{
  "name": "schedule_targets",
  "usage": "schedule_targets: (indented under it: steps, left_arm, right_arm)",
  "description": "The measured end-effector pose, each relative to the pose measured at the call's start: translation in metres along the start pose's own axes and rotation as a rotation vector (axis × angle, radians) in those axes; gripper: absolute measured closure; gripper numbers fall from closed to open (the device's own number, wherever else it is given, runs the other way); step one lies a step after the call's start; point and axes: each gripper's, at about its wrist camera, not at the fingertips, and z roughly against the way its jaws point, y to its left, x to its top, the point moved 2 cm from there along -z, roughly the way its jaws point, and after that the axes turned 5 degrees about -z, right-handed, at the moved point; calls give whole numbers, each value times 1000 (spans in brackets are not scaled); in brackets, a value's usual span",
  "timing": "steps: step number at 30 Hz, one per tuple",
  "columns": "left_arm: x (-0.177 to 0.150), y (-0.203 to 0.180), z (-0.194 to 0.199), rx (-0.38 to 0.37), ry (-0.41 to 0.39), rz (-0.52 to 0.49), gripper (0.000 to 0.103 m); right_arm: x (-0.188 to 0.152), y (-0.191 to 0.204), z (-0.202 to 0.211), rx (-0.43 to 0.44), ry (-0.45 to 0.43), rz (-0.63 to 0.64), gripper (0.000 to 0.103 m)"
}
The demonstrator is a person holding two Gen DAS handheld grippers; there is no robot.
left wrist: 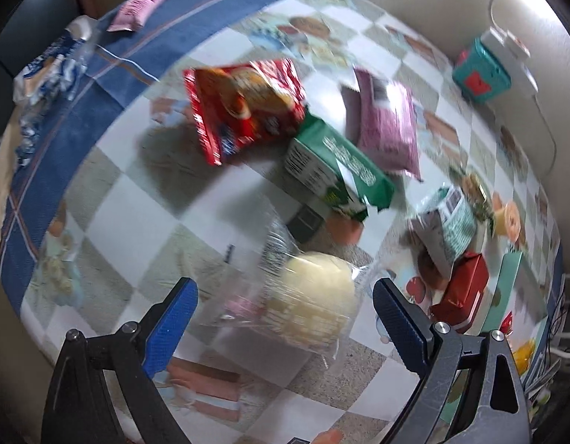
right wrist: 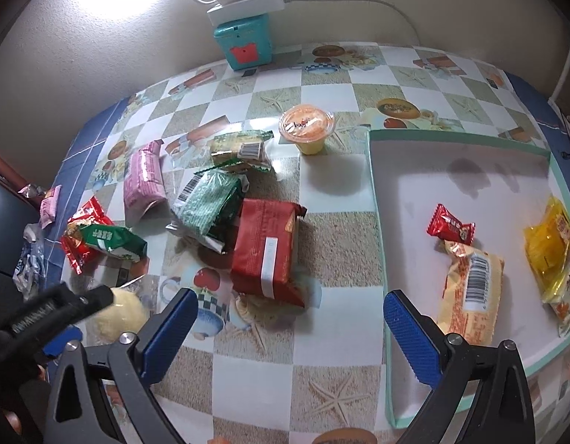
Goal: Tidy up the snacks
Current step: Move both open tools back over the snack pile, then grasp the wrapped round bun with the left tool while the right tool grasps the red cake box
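Nearest my left gripper (left wrist: 285, 314), a pale round bun in clear wrap (left wrist: 314, 296) sits on the checkered tablecloth (left wrist: 144, 203) between its 2 blue pads, jaws spread wide, not gripping. My right gripper (right wrist: 288, 329) hangs released above the table. To its right, the mint-rimmed tray (right wrist: 462, 137) holds 4 snacks; loose packets lie piled left of it.

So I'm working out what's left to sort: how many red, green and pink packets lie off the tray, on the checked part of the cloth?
Red packets: 2
Green packets: 3
Pink packet: 1
Total: 6
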Motion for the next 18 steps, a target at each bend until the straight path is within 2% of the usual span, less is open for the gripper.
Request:
schedule_targets:
  steps: [7, 11, 18]
  left_arm:
    - [0, -10, -12, 15, 29, -31, 7]
    - [1, -19, -16, 31, 30, -52, 7]
    - [1, -25, -24, 55, 31, -55, 7]
  right_arm:
    - [7, 5, -12, -4, -8, 14, 19]
    - [9, 9, -18, -1, -8, 18, 21]
    - [11, 15, -29, -1, -2, 22, 31]
